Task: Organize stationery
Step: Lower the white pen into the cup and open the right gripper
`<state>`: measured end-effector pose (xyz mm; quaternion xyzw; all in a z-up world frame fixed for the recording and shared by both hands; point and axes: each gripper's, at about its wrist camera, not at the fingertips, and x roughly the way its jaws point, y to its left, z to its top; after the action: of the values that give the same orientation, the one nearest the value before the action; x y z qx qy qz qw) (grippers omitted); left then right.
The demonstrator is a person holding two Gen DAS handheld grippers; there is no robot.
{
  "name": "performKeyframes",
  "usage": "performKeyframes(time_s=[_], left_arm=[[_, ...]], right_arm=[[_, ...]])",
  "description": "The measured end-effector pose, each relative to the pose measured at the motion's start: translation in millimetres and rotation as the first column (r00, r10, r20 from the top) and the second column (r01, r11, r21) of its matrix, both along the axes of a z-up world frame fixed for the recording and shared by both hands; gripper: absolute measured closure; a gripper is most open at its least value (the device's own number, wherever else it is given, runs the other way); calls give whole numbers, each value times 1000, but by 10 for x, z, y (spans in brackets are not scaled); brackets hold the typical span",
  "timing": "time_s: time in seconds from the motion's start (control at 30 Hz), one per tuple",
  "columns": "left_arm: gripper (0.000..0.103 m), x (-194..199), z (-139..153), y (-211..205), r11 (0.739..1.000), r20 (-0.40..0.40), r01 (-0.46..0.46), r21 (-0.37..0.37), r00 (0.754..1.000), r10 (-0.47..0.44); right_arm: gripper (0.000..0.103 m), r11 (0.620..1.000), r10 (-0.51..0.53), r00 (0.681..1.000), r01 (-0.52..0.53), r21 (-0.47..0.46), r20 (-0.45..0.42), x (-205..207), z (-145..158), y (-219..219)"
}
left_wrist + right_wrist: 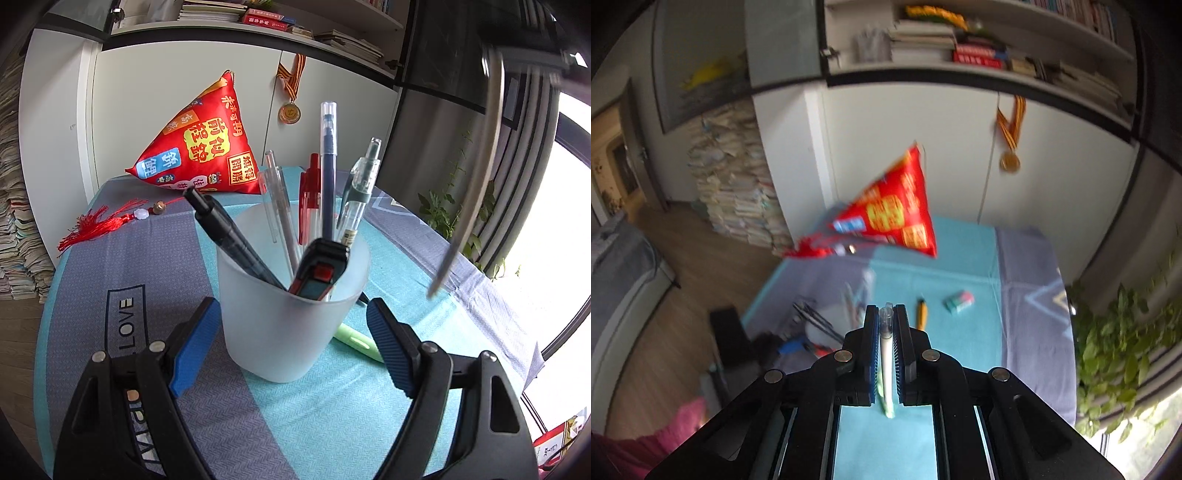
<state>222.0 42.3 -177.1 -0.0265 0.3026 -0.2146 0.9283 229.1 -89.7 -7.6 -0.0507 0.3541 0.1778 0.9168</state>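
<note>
A frosted plastic cup (291,310) stands on the table between the blue pads of my left gripper (288,343), which is open around it. The cup holds several pens (328,162) and a red and black utility knife (320,271). A light green pen (356,341) lies behind the cup on the right. My right gripper (885,321) is shut on a white and green pen (885,354) and holds it high above the table. That pen also shows blurred at upper right in the left wrist view (476,177). The cup appears blurred at lower left in the right wrist view (827,325).
The table has a blue and grey cloth (155,295). A red triangular cushion (207,147) with a red tassel (99,221) sits at the far side. A yellow utility knife (921,314) and an eraser (958,301) lie on the cloth. Plants (1126,350) stand right.
</note>
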Motion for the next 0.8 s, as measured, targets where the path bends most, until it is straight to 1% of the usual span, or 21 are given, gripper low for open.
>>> performKeyframes(time_s=[0.1, 0.17, 0.23, 0.37, 0.57, 0.7, 0.8], left_arm=[[23, 0, 0, 0, 1000, 0, 0, 0, 1000, 0], [23, 1, 0, 0, 1000, 0, 0, 0, 1000, 0], [23, 0, 1, 0, 1000, 0, 0, 0, 1000, 0], [23, 1, 2, 0, 1000, 0, 0, 0, 1000, 0], [23, 3, 2, 1, 1000, 0, 0, 0, 1000, 0], [23, -1, 2, 1, 1000, -1, 0, 0, 1000, 0], [23, -1, 2, 0, 1000, 0, 0, 0, 1000, 0]], right_arm=[[95, 999, 29, 998, -30, 31, 49, -20, 215, 115], [95, 998, 44, 996, -48, 51, 74, 18, 300, 197], [95, 995, 58, 995, -64, 72, 77, 77, 297, 251], [95, 996, 56, 997, -59, 74, 47, 208, 132, 334], [95, 998, 35, 996, -30, 64, -76, 375, -301, 267], [95, 998, 31, 992, -24, 55, -124, 383, -450, 229], [95, 998, 33, 990, -26, 49, -137, 368, -504, 219]])
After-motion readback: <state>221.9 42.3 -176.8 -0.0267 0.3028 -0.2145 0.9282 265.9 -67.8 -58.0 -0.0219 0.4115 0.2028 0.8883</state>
